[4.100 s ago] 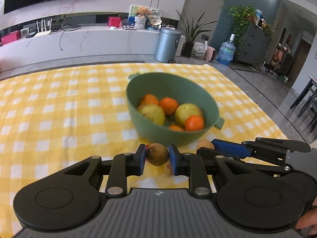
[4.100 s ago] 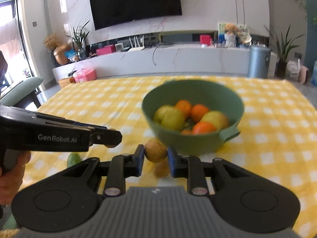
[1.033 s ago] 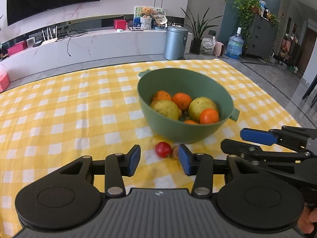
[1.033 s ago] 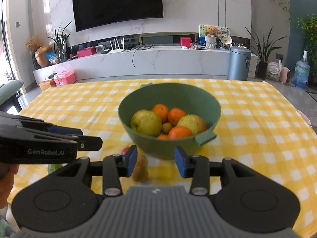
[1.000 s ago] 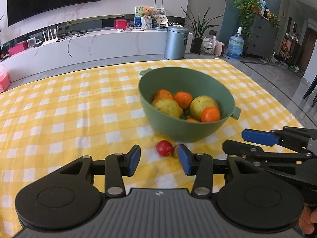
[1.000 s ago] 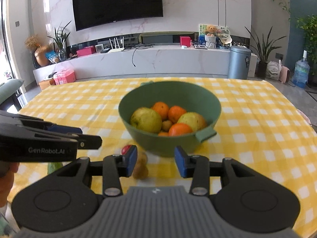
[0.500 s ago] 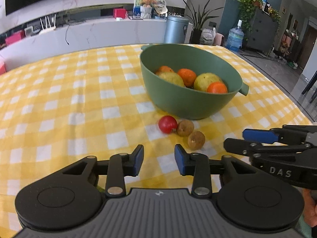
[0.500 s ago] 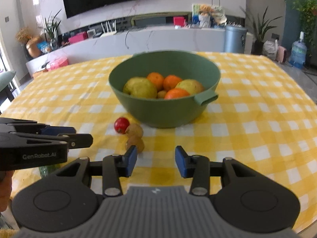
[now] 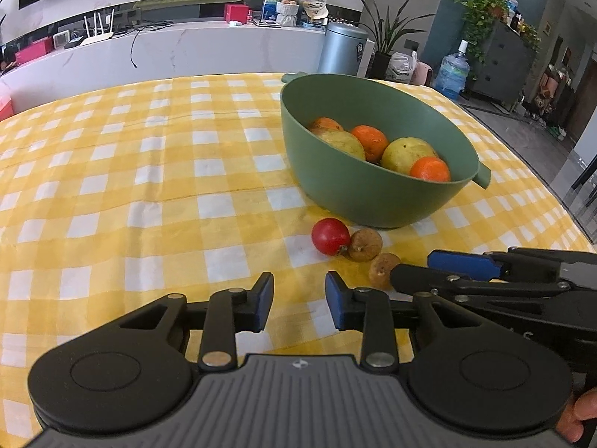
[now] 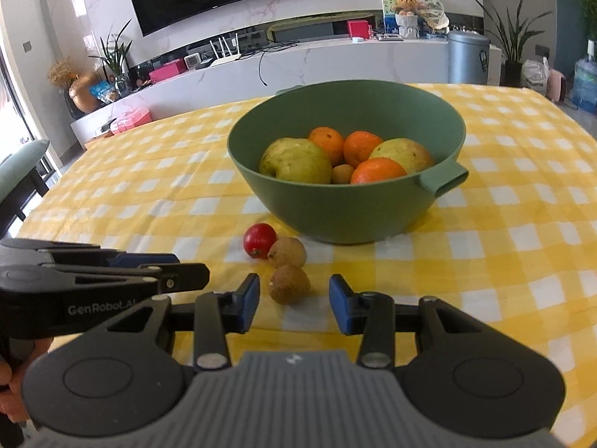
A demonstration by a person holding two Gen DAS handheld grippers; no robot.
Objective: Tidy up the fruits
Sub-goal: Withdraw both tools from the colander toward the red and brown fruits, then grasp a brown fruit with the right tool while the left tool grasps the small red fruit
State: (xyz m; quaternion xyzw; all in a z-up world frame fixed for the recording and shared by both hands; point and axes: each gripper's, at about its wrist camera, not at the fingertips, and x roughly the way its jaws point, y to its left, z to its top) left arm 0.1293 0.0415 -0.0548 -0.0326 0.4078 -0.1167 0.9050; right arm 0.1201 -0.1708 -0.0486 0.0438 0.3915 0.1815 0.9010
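A green bowl (image 9: pixel 358 194) (image 10: pixel 335 216) on the yellow checked cloth holds oranges, yellow-green fruits and a small brown one. In front of it lie a red fruit (image 9: pixel 330 236) (image 10: pixel 260 240) and two brown fruits (image 9: pixel 365 245) (image 10: pixel 287 252). The nearer brown fruit (image 9: pixel 380 268) (image 10: pixel 289 283) sits just ahead of my right gripper (image 10: pixel 294 304) (image 9: pixel 414 268), between its open fingertips, and neither pad touches it. My left gripper (image 9: pixel 298 302) (image 10: pixel 186 270) hovers low over bare cloth left of the fruits. Its jaws are closing with nothing between them.
The table's right edge (image 9: pixel 552 194) drops to the floor close behind the bowl. A green chair (image 10: pixel 22 164) stands off the left edge. A person's hands (image 10: pixel 7 384) (image 9: pixel 582 410) hold the two gripper handles, which sit side by side.
Four seconds ago each gripper was shut on a brown fruit; now both are empty. Over the last second both sank toward the cloth and the left jaws narrowed.
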